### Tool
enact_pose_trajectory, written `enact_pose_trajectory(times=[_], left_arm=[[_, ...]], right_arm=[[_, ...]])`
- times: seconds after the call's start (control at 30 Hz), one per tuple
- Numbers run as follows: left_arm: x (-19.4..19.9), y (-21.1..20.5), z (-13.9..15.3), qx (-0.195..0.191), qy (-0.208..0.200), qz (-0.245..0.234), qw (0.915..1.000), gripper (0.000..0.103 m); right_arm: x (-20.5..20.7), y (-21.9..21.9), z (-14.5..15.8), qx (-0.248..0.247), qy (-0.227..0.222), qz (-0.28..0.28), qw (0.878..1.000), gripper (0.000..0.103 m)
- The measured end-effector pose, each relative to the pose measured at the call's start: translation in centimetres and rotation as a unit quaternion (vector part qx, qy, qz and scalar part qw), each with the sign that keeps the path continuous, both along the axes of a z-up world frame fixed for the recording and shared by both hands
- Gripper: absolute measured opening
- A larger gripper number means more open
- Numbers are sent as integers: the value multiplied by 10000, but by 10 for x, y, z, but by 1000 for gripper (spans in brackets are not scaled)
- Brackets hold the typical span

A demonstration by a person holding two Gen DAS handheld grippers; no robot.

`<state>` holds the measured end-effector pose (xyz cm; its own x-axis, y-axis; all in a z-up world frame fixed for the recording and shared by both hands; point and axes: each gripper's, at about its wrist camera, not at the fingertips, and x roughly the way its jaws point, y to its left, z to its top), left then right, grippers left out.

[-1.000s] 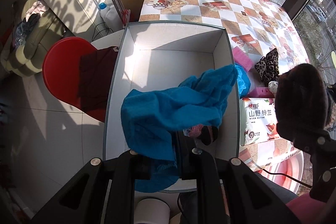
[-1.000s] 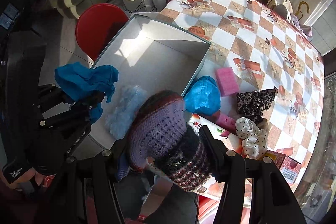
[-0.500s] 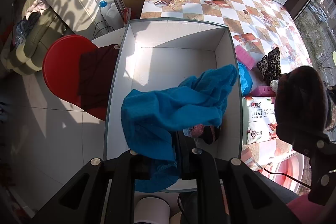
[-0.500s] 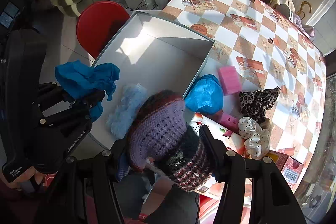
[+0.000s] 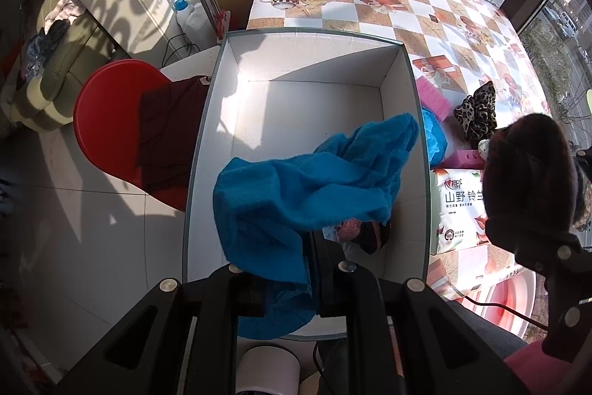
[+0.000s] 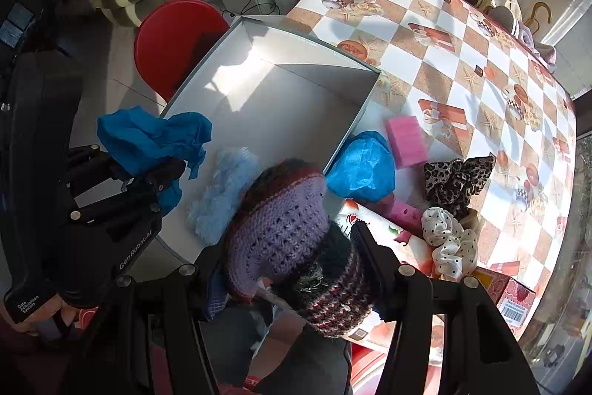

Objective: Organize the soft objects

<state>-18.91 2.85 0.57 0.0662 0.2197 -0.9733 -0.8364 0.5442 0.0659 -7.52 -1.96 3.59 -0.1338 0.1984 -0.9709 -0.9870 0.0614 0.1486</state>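
Left gripper clamps a blue towel, draped ahead of its fingers above the white box. Right gripper grips a knitted hat over the box's near corner; fluffy blue item lies inside.
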Motion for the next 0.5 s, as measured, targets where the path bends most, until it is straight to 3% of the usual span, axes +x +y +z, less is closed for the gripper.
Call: enact_pose_trajectory(times=[0.5], left_arm=[[-1,0,-3,-23,21,26,10000,18]], right_arm=[[-1,2,-2,-15,-7,25,10000,60]])
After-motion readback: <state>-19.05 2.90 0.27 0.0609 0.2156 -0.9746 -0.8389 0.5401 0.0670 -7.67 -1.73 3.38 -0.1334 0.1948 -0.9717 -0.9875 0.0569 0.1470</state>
